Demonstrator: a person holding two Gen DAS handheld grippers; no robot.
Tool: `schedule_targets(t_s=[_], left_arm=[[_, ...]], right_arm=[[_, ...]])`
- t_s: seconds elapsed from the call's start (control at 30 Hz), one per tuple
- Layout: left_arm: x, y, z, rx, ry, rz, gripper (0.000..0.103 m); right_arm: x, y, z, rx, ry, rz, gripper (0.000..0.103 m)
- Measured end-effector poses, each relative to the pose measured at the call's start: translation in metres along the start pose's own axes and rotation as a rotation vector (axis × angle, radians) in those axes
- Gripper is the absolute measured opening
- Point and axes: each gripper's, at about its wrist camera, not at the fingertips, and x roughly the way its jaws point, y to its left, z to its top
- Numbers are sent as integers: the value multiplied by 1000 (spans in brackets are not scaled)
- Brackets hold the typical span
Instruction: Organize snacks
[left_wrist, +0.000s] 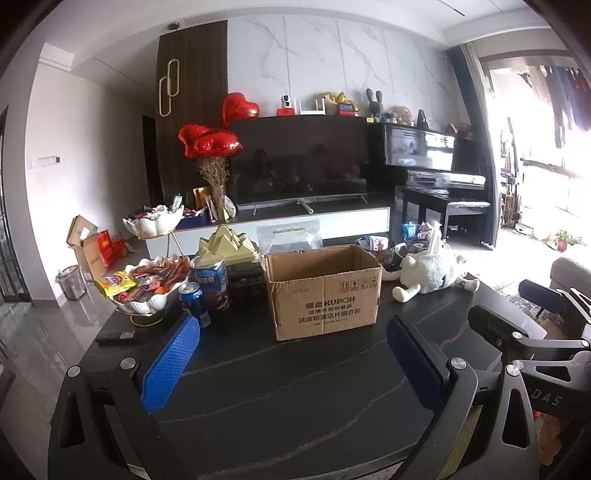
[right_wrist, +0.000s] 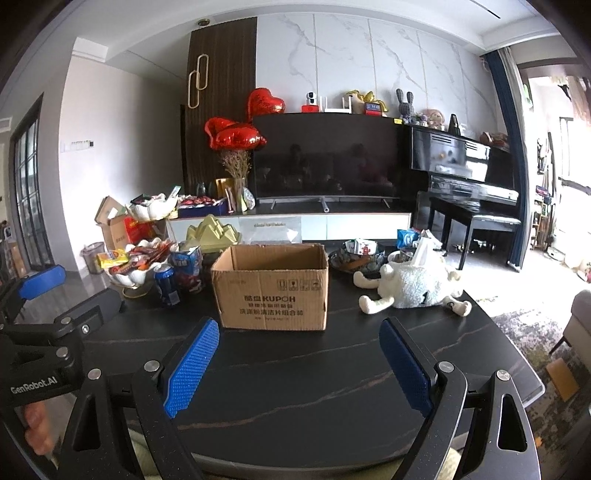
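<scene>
Centrally on the dark table (left_wrist: 295, 387), an open cardboard box (left_wrist: 324, 293) (flaps up) is seen. Both the left gripper (left_wrist: 293, 363) and the right gripper (right_wrist: 299, 363) are held above the tabletop with jaws spread apart, nothing between them. Snacks are heaped in a white tiered dish (left_wrist: 147, 284) left of the box, beside a blue can (left_wrist: 194, 302).

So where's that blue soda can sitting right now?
The blue can stands on the dark table, left of the cardboard box, just in front of the white snack dish.
</scene>
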Motion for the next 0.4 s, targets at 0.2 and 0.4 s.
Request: schedule_targets(t_s=[0.2, 0.4], left_arm=[[1, 3, -1, -6, -4, 15, 103], [6, 6, -1, -8, 8, 21, 103]], right_arm=[[2, 1, -2, -2, 4, 3, 89], [9, 2, -6, -1, 17, 7, 89]])
